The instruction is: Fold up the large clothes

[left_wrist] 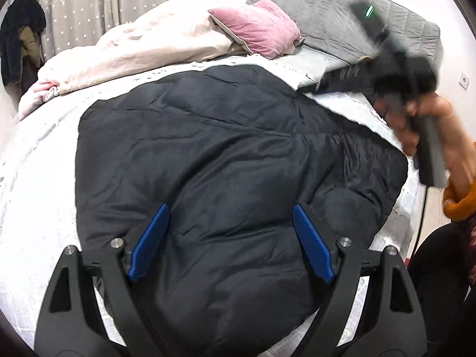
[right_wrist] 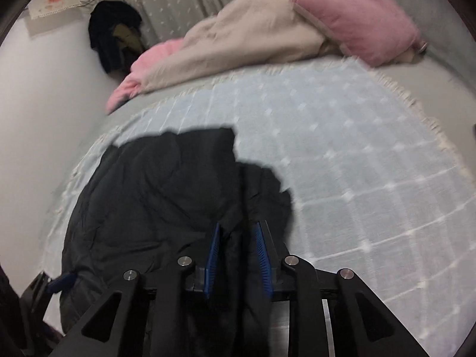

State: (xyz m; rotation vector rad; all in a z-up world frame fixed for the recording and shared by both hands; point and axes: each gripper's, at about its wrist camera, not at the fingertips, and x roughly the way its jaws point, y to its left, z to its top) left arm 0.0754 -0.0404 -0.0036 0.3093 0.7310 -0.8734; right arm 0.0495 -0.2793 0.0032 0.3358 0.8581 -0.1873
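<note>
Black puffer jacket [left_wrist: 226, 154] spread on bed [left_wrist: 38, 184] beneath both claws. Left claw [left_wrist: 229, 217] released above it; right claw [right_wrist: 238, 232] grasping a fold. Soft, bulky, slippery: best pinched at hems.

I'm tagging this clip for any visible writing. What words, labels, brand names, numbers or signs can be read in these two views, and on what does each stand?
None can be read in either view.
Wall hanging: red motif, blurred; no letters can be made out.
Right gripper: a green light on its body, no text.
Black jacket: no label or logo shows.
</note>
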